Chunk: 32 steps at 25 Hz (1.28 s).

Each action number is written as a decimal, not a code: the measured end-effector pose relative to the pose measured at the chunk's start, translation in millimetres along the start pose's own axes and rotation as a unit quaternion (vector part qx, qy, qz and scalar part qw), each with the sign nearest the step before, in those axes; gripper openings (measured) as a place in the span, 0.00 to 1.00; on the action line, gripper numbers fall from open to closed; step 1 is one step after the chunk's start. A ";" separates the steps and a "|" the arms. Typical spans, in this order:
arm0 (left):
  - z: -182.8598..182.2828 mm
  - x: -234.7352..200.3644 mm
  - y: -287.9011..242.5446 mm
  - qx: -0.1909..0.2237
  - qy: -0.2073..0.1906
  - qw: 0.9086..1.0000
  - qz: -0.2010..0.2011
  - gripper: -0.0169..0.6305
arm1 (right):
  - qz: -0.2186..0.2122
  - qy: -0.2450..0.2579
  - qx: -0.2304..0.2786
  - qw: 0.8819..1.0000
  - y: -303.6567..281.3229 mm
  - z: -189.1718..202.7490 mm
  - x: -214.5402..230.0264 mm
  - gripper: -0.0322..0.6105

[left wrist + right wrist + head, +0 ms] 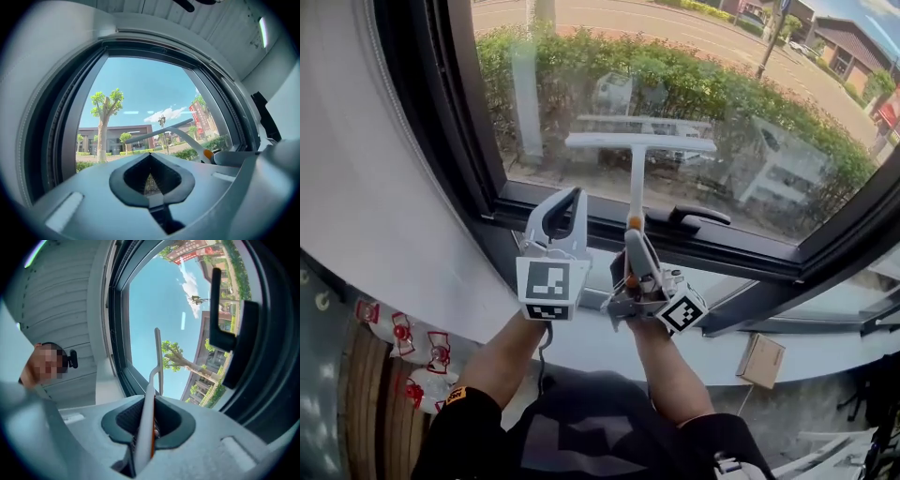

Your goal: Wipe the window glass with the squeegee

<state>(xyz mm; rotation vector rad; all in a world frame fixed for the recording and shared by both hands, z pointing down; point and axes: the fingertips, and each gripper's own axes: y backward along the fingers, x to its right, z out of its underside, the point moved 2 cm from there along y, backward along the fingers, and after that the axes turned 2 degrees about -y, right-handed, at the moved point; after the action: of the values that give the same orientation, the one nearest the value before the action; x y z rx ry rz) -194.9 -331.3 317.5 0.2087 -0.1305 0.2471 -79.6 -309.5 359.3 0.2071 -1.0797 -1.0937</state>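
Bare forearms (pixel 511 356) rise into the two claws. On the left, the left claw (pixel 569 202) has its jaws closed together on nothing and hangs idle just beside the right claw (pixel 635 242), whose jaws are clamped on the shaft of the white T-shaped plastic squeegee (pixel 638 142). The blade stands above that claw, low on the clear window glass (pixel 722 75); whether it touches I cannot tell. A clean pass likely needs even pressure, one steady stroke, and clearance from the black lever handle (pixel 698 217) just right of the claw.
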 end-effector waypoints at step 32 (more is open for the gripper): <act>103.1 46.5 17.4 -0.128 0.042 0.990 0.044 0.05 | 0.107 -0.023 0.013 0.994 87.9 34.3 42.7 0.13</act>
<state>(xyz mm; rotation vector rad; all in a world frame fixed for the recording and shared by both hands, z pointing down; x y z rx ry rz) -165.2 -326.9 427.9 -0.0631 -0.0872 0.3232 -51.1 -288.1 456.6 0.0850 -1.1296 -0.8951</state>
